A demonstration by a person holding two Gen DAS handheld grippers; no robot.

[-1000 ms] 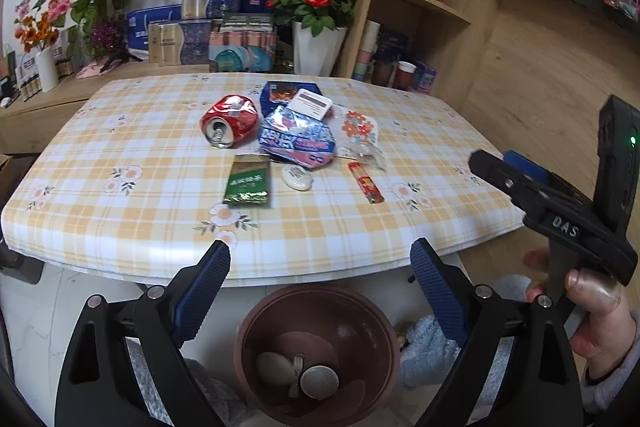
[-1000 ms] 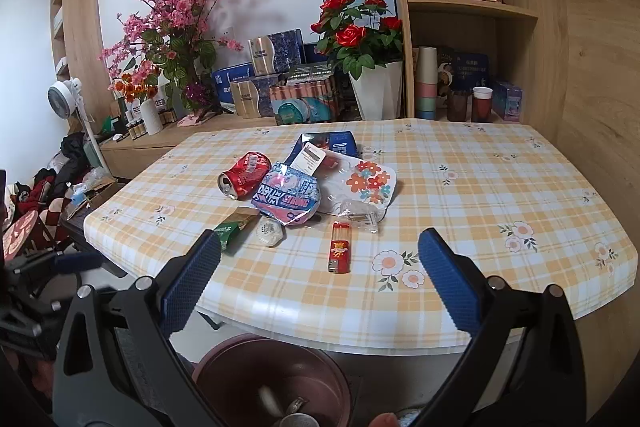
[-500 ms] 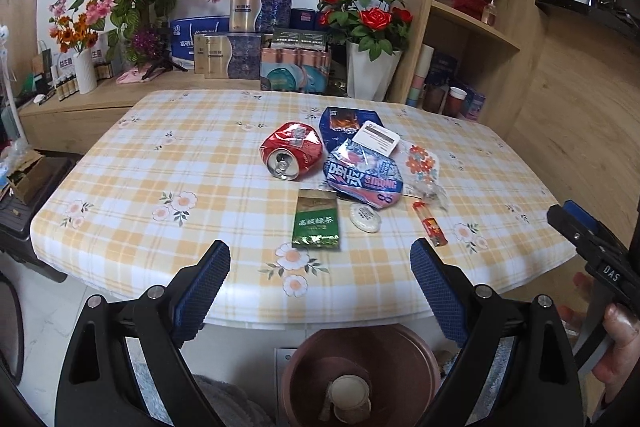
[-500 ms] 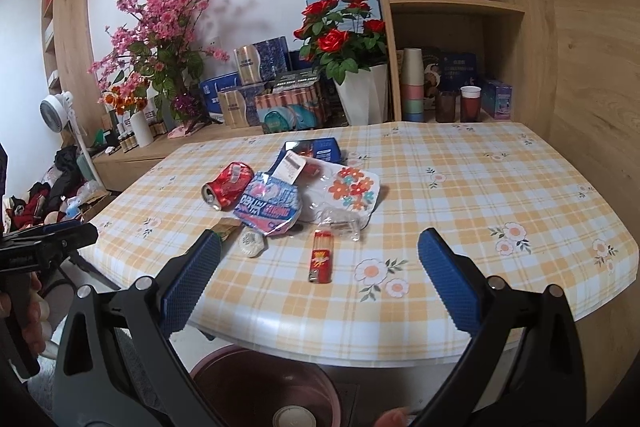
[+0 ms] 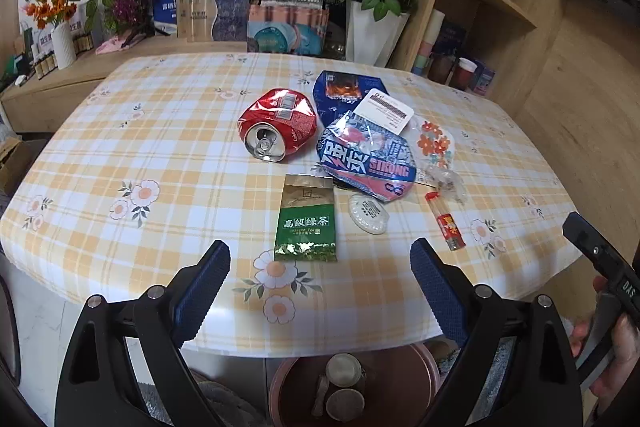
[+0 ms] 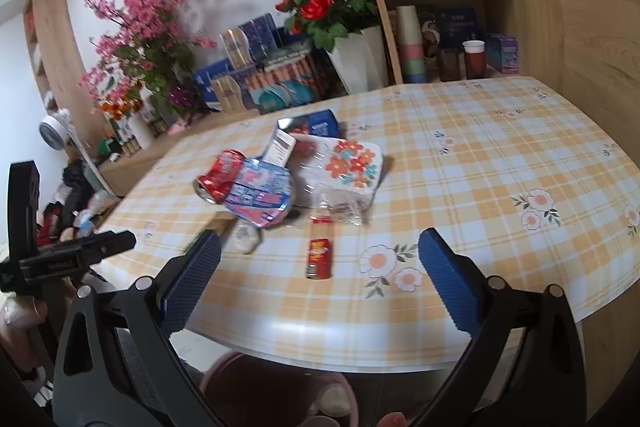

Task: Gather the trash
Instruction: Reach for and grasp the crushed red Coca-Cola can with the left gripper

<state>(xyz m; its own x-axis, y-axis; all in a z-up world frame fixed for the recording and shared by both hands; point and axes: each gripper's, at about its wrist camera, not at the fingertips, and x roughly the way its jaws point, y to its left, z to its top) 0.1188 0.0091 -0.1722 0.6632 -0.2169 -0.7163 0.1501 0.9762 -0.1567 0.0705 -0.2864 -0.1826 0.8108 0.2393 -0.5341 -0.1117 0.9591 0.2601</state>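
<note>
Two grippers hang just off the near edge of the tabletop (image 5: 120, 155), both with jaws spread wide and nothing between them. The left gripper (image 5: 320, 275) faces the green tea packet (image 5: 306, 223), which lies flat straight ahead of it, a little in from the near edge, its long axis running away from the gripper toward the far edge. The gap between the jaws looks wider than the packet's short side, so a forward, downward reach should straddle it.

The right gripper (image 6: 318, 267) lines up instead with the red sachet (image 6: 319, 251), also lying lengthwise away from it near the near edge; that view is somewhat blurred, so its exact lie is uncertain.

Behind both, toward the middle of the tabletop, sit the crushed red can (image 5: 276, 125), the blue-and-pink wrapper (image 5: 366, 159) and a small white round piece (image 5: 368, 213) just beside the packet's right side. The bin (image 5: 352, 387) stands on the floor below the near edge. Open tabletop lies to the left of the packet, so there is room for the jaws there; the right side is tighter.
</note>
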